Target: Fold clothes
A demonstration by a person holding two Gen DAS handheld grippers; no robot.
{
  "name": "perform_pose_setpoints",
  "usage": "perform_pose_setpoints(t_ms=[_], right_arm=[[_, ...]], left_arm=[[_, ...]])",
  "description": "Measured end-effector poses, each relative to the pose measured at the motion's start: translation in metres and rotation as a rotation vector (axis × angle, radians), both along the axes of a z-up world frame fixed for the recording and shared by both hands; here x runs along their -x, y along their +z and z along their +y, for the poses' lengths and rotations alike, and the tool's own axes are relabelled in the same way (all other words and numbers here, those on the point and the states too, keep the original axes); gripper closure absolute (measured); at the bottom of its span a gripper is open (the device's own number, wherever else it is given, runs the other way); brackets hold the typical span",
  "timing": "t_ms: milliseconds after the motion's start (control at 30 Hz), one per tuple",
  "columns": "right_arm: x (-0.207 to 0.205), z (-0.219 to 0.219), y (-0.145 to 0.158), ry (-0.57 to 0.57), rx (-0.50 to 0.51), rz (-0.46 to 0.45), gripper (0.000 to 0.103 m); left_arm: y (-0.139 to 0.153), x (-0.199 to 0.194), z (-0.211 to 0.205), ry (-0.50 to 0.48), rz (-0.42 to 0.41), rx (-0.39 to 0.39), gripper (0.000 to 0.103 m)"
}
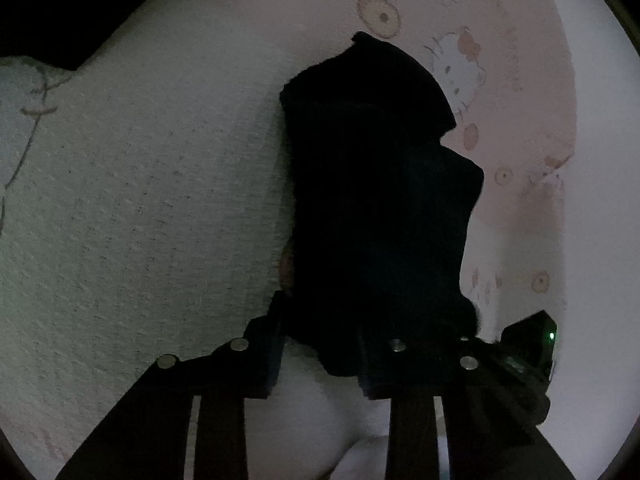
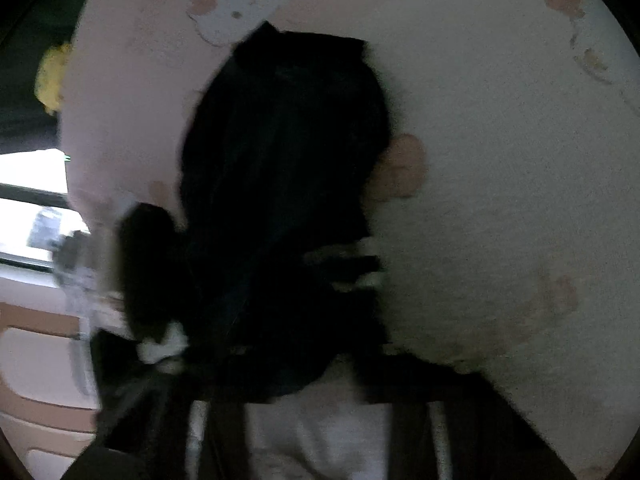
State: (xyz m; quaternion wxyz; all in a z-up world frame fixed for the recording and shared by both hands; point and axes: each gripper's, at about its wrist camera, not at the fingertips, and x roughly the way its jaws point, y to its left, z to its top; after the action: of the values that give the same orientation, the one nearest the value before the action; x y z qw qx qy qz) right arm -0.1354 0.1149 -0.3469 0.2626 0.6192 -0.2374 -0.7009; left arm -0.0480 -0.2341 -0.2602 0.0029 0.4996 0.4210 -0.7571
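A black garment (image 1: 376,208) hangs in front of my left gripper (image 1: 332,344), which is shut on its near edge; the cloth covers the fingertips. In the right wrist view the same black garment (image 2: 280,184), with white stripes (image 2: 360,264) on one part, bunches over my right gripper (image 2: 304,360), which is shut on it. Both fingertips are hidden by cloth. The right view is blurred.
Below lies a pale bed sheet (image 1: 140,200) with pink cartoon-cat prints (image 1: 460,72); it also shows in the right wrist view (image 2: 500,160). At the left edge of the right view are a yellow object (image 2: 52,76), a bright window (image 2: 28,216) and beige furniture (image 2: 36,360).
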Motion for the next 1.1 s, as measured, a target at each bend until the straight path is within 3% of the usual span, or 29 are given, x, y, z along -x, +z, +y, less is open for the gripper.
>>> perform_pose_setpoints(t_ms=[133,300,600,800,833,900,933,967,1000,1033,1100], right_arm=[[-0.013,-0.013,0.021,0.075,-0.093,0.098,0.097],[-0.03,-0.021,0.038,0.131,-0.165,0.121,0.098],[-0.053,-0.016,0.044,0.16,-0.197,0.1,0.098],[-0.059,-0.009,0.047,0.161,-0.19,0.134,0.098],[-0.059,-0.007,0.05,0.158,-0.188,0.15,0.097],[-0.06,-0.008,0.058,0.15,-0.203,0.204,0.096],[-0.06,-0.01,0.061,0.155,-0.222,0.223,0.094],[-0.06,-0.013,0.064,0.16,-0.241,0.241,0.08],[-0.061,-0.016,0.067,0.164,-0.259,0.258,0.058],[-0.062,-0.018,0.069,0.167,-0.277,0.272,0.05],[-0.063,-0.023,0.074,0.172,-0.306,0.295,0.046]], left_arm=[[0.009,0.001,0.002,-0.043,0.007,0.019,0.08],[0.025,-0.004,0.001,-0.093,0.044,0.03,0.08],[0.029,-0.025,0.005,-0.165,0.047,0.065,0.08],[0.033,-0.037,0.008,-0.133,0.103,0.095,0.079],[0.034,-0.037,0.009,-0.119,0.119,0.09,0.077],[0.037,-0.036,0.01,-0.102,0.146,0.088,0.06],[0.039,-0.036,0.009,-0.099,0.149,0.099,0.034],[0.042,-0.037,0.009,-0.095,0.151,0.111,0.015],[0.045,-0.037,0.009,-0.091,0.152,0.124,0.015],[0.048,-0.037,0.008,-0.09,0.161,0.12,0.015],[0.051,-0.037,0.002,-0.077,0.151,0.099,0.015]])
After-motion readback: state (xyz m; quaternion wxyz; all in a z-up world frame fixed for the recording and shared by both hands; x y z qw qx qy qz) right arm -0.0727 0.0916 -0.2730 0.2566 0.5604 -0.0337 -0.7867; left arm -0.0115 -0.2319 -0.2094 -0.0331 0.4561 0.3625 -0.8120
